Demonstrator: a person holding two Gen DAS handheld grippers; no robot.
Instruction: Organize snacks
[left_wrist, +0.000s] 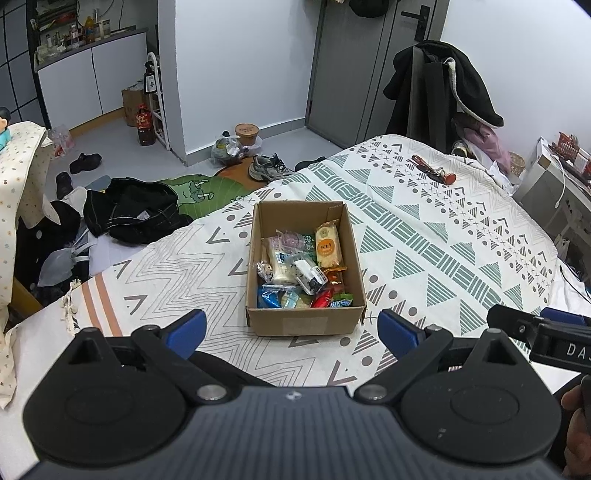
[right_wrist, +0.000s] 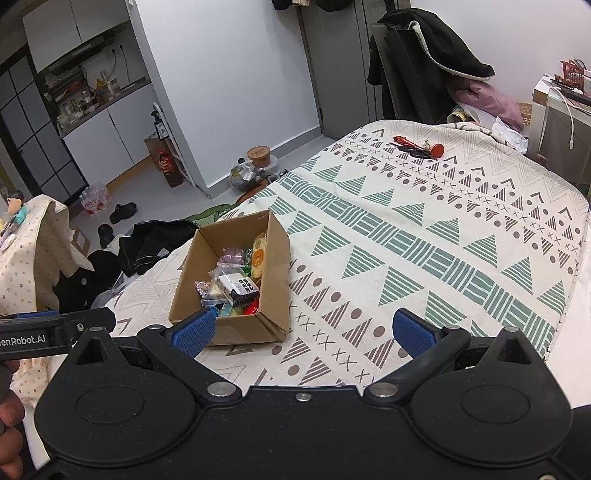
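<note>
Cardboard box (left_wrist: 306, 317) is sitting on the bed (left_wrist: 424, 236) near its foot edge, wrapped snacks (left_wrist: 301, 273) piled loose inside. Left tongs (left_wrist: 291, 334) are hovering just short of the box's near wall, spread wide, empty. Right tongs (right_wrist: 304, 332) are gaping wide too, empty, off the box's right side. Risks: soft bedding is giving under any push, so the box is likely tipping or sliding; slick wrappers are prone to slipping or coming up in pairs.

"DA" on right tongs (left_wrist: 546, 332) body; "enRobot.AI" on left tongs (right_wrist: 55, 328) body. Snack wrappers unreadable.
</note>
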